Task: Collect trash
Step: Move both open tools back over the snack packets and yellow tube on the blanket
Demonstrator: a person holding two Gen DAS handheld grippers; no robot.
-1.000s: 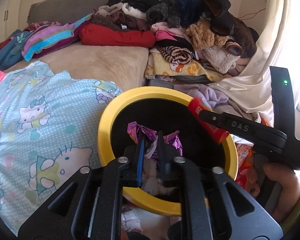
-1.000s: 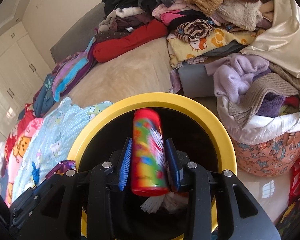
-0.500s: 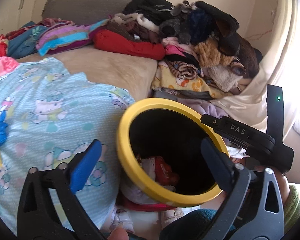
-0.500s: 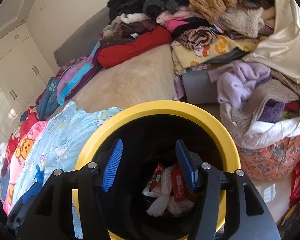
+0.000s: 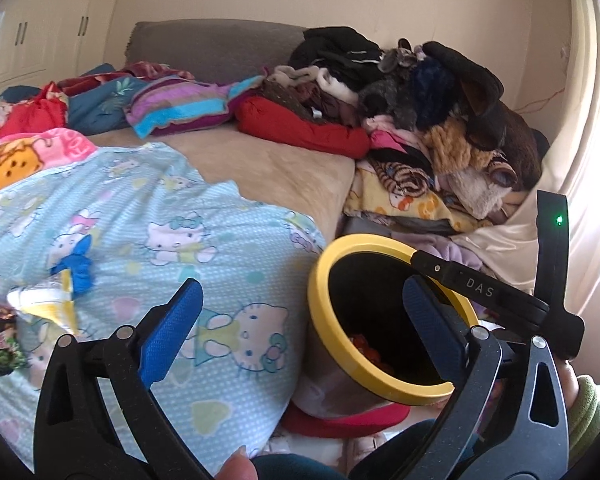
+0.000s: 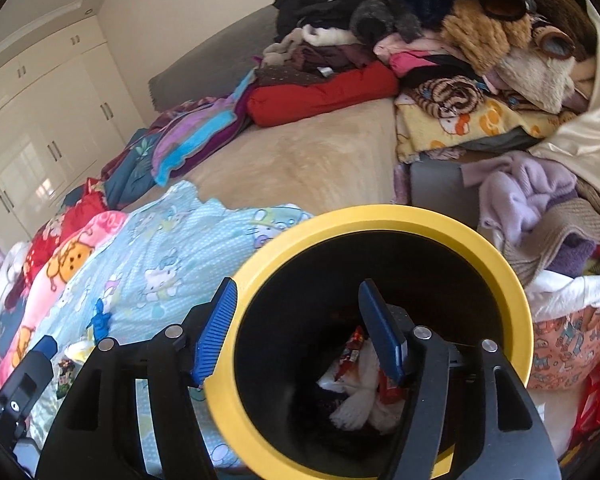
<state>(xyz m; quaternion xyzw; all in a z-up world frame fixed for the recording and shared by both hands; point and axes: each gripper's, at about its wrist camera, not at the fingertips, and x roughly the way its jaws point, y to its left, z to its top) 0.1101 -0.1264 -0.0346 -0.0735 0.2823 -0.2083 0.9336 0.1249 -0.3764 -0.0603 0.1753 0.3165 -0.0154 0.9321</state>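
A black bin with a yellow rim (image 5: 332, 264) (image 6: 380, 216) stands beside the bed and holds wrappers and white tissue (image 6: 360, 396). My left gripper (image 5: 296, 320) is open and empty, over the bed edge to the left of the bin. My right gripper (image 6: 300, 316) is open and empty, straddling the bin's left rim. On the blue Hello Kitty blanket (image 5: 140, 240) lie a yellow-white wrapper (image 5: 48, 304), a blue wrapper (image 5: 76, 268) and a dark snack packet (image 5: 4, 340).
A heap of clothes and plush (image 5: 440, 100) fills the right end of the bed. A basket of laundry (image 6: 560, 280) stands right of the bin. Folded blankets (image 5: 172, 104) lie along the grey headboard. White wardrobes (image 6: 40, 120) are at the left.
Both grippers opened: the purple wrapper and the colourful tube dropped into the bin. The left gripper then swung left toward the blanket; the right gripper shifted left over the rim.
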